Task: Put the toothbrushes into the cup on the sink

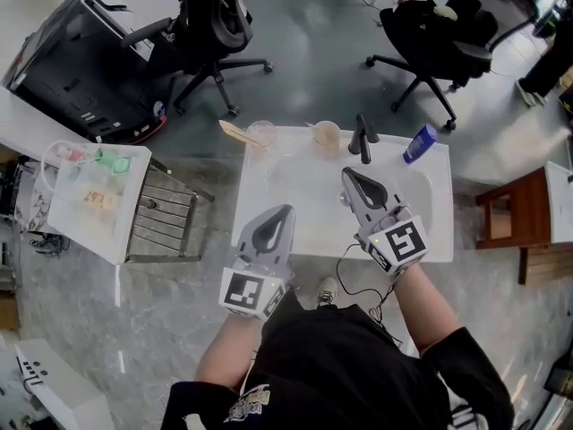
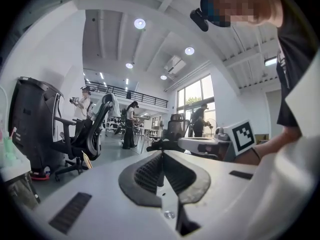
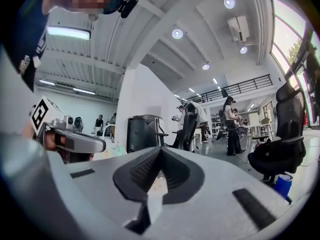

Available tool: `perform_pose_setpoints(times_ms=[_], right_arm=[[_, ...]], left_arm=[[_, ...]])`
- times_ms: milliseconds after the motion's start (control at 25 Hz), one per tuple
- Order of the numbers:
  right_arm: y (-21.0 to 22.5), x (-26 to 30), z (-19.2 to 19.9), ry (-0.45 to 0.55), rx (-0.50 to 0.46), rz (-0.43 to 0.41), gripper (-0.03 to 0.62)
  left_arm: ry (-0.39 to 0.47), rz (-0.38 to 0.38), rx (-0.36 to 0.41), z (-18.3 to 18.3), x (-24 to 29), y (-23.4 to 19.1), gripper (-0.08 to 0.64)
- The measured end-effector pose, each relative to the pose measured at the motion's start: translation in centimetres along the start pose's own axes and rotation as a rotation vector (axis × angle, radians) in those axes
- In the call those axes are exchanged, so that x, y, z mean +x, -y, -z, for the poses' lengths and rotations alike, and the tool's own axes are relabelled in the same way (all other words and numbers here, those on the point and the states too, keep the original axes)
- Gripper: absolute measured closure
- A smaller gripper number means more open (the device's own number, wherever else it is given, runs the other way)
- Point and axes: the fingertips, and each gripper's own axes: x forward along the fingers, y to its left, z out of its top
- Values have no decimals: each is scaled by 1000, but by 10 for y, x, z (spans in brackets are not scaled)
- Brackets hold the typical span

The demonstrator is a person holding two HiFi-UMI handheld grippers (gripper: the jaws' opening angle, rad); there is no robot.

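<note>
Left gripper [image 1: 285, 210] and right gripper [image 1: 348, 175], both closed on nothing, above the sink [image 1: 269, 233]; cup [image 1: 327, 136] at far rim.

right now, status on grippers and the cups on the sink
Left gripper shut, empty; right gripper shut, empty. Clear cup and tan cup upright on white sink back rim, contents unclear. Black faucet beside the tan cup.
</note>
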Motion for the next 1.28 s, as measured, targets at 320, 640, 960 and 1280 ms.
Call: perform_pose_setpoints(times_ms=[320,640,960,1280], right_arm=[[-37,-13,-5,3,23,-131,586],[-99,2,-11,13,43,-228,588],[-168,1,-14,0,53,-192,588],[-228,-39,-19,-13,47,-29,588]], left_arm=[[-10,-87,15,-6,-35,21,552],[-6,-158,32,-16,-85,2,552],[17,-127,10,-4,-149,-26,552],[-13,-35,-2,3,-211,-32,552]])
